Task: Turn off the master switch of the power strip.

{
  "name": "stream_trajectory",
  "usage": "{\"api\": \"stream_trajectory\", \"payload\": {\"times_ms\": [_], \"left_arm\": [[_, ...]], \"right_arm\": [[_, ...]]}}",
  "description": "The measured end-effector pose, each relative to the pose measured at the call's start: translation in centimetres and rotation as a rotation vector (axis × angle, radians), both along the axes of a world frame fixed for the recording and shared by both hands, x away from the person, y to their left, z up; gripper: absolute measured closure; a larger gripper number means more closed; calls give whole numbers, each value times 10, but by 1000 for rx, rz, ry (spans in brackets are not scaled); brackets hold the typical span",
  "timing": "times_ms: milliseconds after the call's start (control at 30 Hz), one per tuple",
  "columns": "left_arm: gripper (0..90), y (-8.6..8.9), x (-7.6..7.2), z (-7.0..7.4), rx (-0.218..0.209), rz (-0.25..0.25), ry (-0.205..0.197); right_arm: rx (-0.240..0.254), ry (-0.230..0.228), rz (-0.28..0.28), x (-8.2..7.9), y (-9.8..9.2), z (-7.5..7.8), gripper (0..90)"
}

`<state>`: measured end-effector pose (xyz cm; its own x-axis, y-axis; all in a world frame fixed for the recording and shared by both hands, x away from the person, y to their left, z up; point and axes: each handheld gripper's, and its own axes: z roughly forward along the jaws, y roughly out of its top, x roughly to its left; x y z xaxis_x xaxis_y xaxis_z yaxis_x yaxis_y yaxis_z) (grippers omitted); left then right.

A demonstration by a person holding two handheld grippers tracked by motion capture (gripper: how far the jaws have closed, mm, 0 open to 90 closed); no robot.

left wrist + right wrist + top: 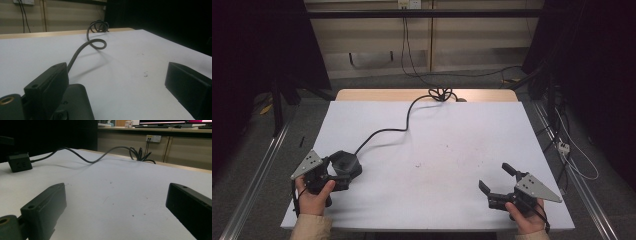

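A: What lies on the white rectangular table [452, 150]?

B: A black boxy power adapter [346, 161] with its dark cord [384, 131], beside the left gripper [343, 172].

A: Gripped?

B: No. Left jaws spread wide, adapter just left of them; right gripper [497, 177] also gapes, empty.

White table [437, 130]; black power adapter [345, 161] at left, its cable [384, 131] snaking to far edge

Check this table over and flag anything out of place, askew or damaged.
Nothing looks damaged or spilled. The black power adapter lies by the open left gripper, its cord snaking to a loose tangle at the far edge. The white table cover shows a few small dark specks. Right gripper open, empty.
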<state>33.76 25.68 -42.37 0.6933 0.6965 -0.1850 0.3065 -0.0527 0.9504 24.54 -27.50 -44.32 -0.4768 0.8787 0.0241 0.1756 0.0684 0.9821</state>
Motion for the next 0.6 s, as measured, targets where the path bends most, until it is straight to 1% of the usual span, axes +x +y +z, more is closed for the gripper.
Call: {"api": "stream_trajectory", "payload": {"times_ms": [33, 133, 333, 467, 600], "left_arm": [[49, 0, -1, 0, -7, 0, -4], [50, 0, -2, -1, 9, 2, -14], [50, 1, -3, -3, 16, 4, -16], [50, 1, -5, -4, 33, 4, -20], [50, 4, -8, -6, 38, 0, -16]], "right_arm": [[1, 0, 0, 0, 0, 0, 24], [0, 1, 0, 0, 0, 0, 24], [6, 5, -2, 0, 0, -1, 24], [8, 9, -3, 0, 0, -1, 24], [1, 8, 3, 0, 0, -2, 24]]}}
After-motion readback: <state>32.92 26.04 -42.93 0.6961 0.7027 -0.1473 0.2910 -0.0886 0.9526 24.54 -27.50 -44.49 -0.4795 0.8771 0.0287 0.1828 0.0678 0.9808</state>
